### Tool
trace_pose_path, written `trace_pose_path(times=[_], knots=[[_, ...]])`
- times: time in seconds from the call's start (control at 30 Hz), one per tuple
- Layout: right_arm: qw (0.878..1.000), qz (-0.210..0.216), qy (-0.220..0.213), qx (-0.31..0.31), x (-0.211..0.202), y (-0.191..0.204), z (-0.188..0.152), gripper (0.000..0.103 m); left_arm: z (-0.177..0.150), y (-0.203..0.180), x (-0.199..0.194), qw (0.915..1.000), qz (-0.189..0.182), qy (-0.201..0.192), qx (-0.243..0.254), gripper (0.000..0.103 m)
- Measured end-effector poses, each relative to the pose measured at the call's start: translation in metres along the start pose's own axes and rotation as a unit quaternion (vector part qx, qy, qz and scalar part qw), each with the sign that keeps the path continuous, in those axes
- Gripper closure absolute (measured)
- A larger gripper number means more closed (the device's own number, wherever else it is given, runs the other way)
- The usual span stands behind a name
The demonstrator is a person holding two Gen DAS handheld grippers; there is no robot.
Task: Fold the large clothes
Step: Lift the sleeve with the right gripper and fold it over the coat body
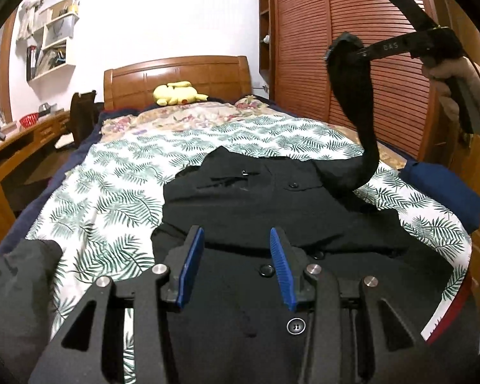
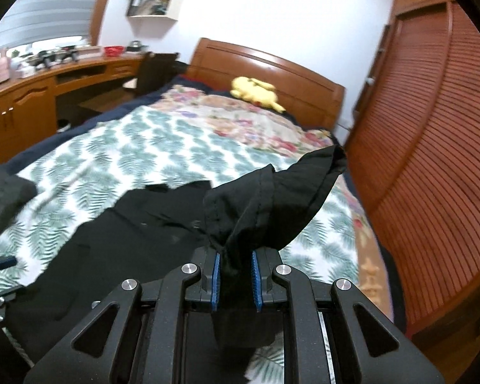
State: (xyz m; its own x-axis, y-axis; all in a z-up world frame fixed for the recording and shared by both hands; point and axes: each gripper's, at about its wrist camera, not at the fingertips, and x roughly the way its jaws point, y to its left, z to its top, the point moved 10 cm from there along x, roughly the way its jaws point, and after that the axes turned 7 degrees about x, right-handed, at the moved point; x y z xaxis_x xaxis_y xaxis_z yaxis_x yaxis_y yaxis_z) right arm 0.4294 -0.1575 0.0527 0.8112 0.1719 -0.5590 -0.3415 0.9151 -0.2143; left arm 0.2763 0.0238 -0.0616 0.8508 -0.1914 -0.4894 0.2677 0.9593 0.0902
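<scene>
- A black button-front shirt (image 1: 272,198) is laid flat on the leaf-print bedspread (image 1: 112,198), near the foot of the bed; collar end faces the wooden headboard (image 1: 176,76).
- The right-hand sleeve (image 1: 352,96) is lifted well clear of the bed – its cuff end is clamped in the right gripper (image 2: 236,272), pads closed tight on bunched cloth.
- The left gripper (image 1: 236,262) is seen hovering over the shirt's lower front by the buttons; jaws stand part-way apart w/ nothing between them, so no grasp is made there.
- Step in hand, as judged: the sleeve is to be carried across and laid over the shirt body.
- For a clean fold, the sleeve should be drawn taut but not so hard that the body is dragged – the shoulder seam is best used as the hinge line.
- The body could be pinned near the shoulder or placket by the left gripper, approx. where it hovers now, so the front is kept flat.
- The cuff should be lowered flat onto the chest before release, not dropped, or a twist is likely left in the cloth.
- A folded navy item (image 1: 444,192) lies at the bed's right edge, just beside the shirt; the sleeve should be kept off it.
- A yellow plush toy (image 1: 177,92) by the headboard is well apart – no hindrance.
</scene>
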Motion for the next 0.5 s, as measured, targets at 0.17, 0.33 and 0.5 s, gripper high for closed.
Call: trace_pose_path(times=[0.17,0.33,0.5], knots=[[0.999,0.040,-0.007,-0.019,-0.007,0.048,-0.005,0.090,0.002,0.012,-0.001,0.9998,0.018,0.001,-0.006,0.061],[0.997,0.076,-0.011,-0.033,-0.011,0.086,-0.013,0.090,0.000,0.029,-0.003,0.9993,0.028,0.003,-0.026,0.061],[0.993,0.111,-0.014,-0.041,-0.014,0.119,-0.020,0.090,-0.007,0.050,-0.003,0.9979,0.044,0.010,-0.046,0.061]])
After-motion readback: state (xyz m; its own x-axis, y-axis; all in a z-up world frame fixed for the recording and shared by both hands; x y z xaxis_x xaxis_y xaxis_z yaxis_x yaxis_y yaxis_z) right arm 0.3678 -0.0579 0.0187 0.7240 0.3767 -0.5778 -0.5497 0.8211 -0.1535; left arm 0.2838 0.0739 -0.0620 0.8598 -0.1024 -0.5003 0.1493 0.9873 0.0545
